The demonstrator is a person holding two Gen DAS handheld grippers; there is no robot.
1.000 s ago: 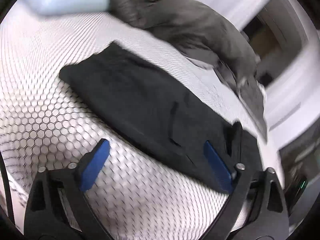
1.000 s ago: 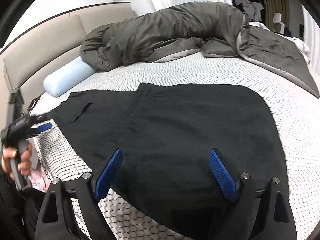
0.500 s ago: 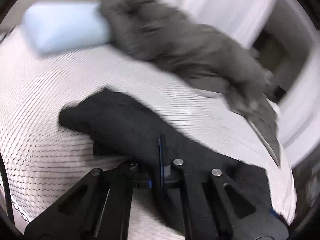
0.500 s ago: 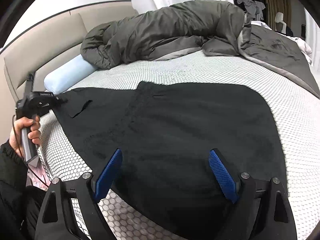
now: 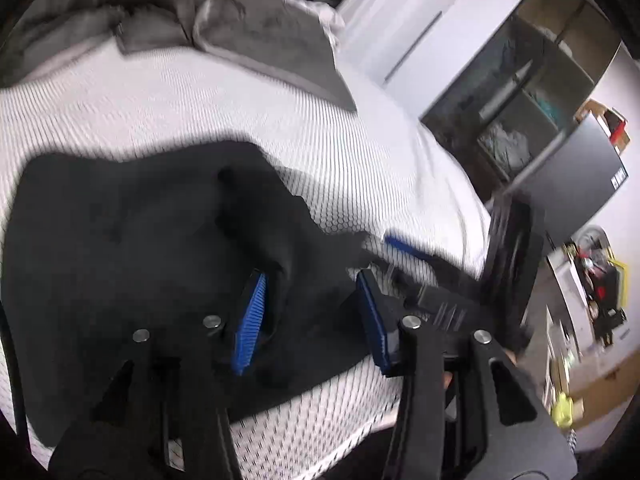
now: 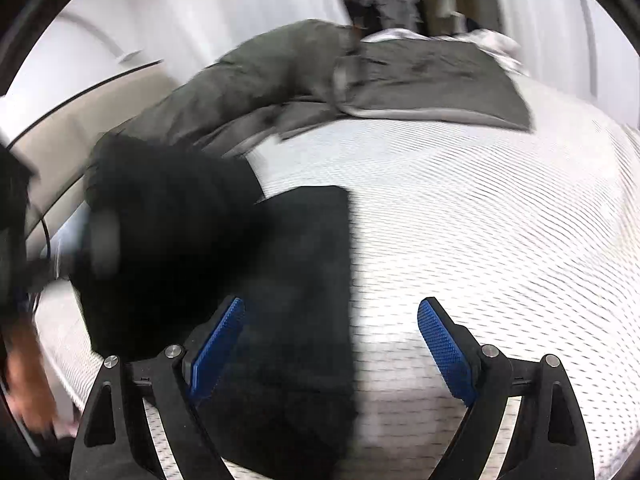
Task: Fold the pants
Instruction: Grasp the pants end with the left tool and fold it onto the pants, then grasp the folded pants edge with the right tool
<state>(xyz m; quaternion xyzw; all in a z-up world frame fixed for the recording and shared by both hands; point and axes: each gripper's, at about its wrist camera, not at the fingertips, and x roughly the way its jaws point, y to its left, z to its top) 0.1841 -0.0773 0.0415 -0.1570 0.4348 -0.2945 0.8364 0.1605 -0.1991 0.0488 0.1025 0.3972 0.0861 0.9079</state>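
finding the black fabric pants (image 5: 120, 260) lying on the white honeycomb-patterned mattress (image 5: 200, 100), near its front edge, with one part apparently doubled over the rest, likely so that the fold ends up short and tidy.

hovering low over that doubled cloth with the left gripper (image 5: 310, 276), tilted down toward the bed. having just been opening its jaws, now roughly half apart, with a raised ridge of black cloth standing between the blue ribbed pads (image 5: 250, 320) and leaning by the left-hand one. not seeing the pads pressing on it, so judging this as a release, letting the carried edge drop where the fold should finish.

holding the right gripper (image 6: 332, 300) wide apart and gripping nothing, straddling the straight side edge of the pants, one pad above black cloth and one above bare mattress; probably waiting there to pin or catch that edge.

noting a blurred dark mass at the left of the right wrist view, and being unable to tell sleeve from lifted cloth.

counting: one pair of pants, two grippers, four blue pads, one mattress, one crumpled grey duvet (image 5: 260, 28) pushed well away to the far side, clearly to free the folding space.
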